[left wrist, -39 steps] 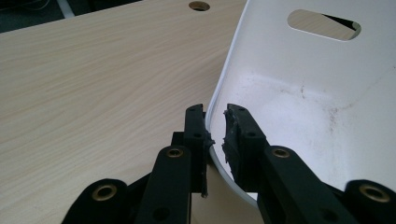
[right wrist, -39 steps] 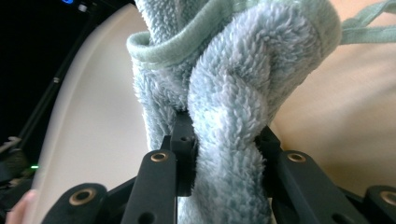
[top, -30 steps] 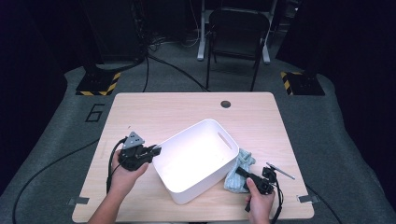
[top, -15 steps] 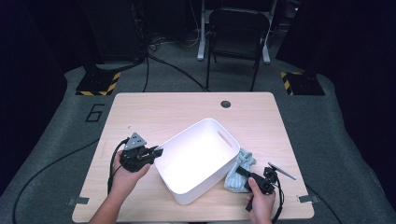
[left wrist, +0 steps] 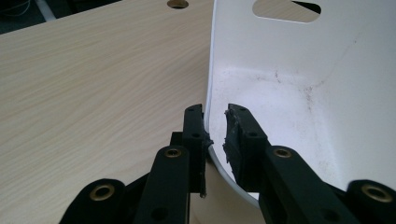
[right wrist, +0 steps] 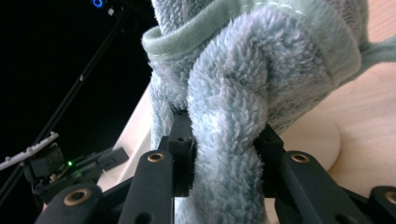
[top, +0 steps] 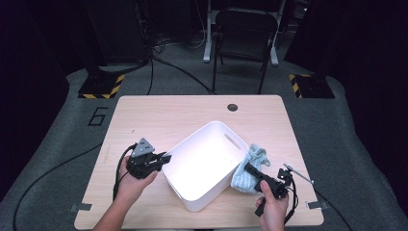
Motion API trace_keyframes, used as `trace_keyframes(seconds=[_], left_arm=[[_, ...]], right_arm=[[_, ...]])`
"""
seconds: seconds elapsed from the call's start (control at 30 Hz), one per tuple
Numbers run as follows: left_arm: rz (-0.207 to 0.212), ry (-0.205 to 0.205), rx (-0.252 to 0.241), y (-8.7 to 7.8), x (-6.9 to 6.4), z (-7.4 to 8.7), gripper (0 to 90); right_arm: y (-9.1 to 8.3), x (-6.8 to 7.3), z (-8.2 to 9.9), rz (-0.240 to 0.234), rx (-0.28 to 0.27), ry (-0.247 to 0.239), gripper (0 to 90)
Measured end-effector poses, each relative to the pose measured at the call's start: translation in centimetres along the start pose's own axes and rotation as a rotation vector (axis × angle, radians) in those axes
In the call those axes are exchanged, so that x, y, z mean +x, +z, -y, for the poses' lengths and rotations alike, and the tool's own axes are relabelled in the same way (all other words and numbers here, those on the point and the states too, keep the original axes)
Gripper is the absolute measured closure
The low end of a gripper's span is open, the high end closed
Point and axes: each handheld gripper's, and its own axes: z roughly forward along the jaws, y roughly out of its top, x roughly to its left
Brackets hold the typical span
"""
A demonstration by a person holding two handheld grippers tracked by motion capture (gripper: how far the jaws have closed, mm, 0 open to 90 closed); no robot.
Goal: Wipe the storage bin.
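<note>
Your left tool straddles the white bin's rim mid-surface, jaws slightly spread, one each side. Your right tool is pinching the fluffy blue towel right beside the bin.

White plastic bin, rectangular with rounded corners, oval handle slot in an end wall, sits upright and empty on the counter, rotated diagonally; faint dirt specks on its inner floor. Light blue fluffy towel, bunched up, hangs lifted at the bin's 3 o'clock side, touching its outer wall, a thick fold pinched in tongs.
</note>
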Motion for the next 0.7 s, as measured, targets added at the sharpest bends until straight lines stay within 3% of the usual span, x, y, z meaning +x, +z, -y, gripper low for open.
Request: trace_keyframes(seconds=[0.13,0.23,0.4,0.47,0.53,0.7], left_arm=[[0.008,0.007,-0.002,0.1,-0.1,0.0,77.9],[0.008,0.010,-0.004,0.1,-0.1,0.0,78.3],[0.006,0.023,-0.004,0.1,-0.1,0.0,78.3],[0.004,0.025,-0.007,0.1,-0.1,0.0,78.4],[0.001,0.027,-0.006,0.1,-0.1,0.0,78.6],[-0.003,0.022,-0.008,0.0,0.0,0.0,79.3]], right_arm=[[0.1,-1.0,0.0,-0.008,-0.010,0.020,67.6],[0.5,-1.4,0.4,0.013,0.011,0.015,67.7],[1.7,-2.3,1.5,0.069,0.091,0.015,67.8],[2.6,-3.0,2.2,0.119,0.164,0.004,68.0],[3.3,-3.5,2.8,0.155,0.251,0.029,68.0],[3.9,-3.8,3.1,0.167,0.271,0.020,68.1]])
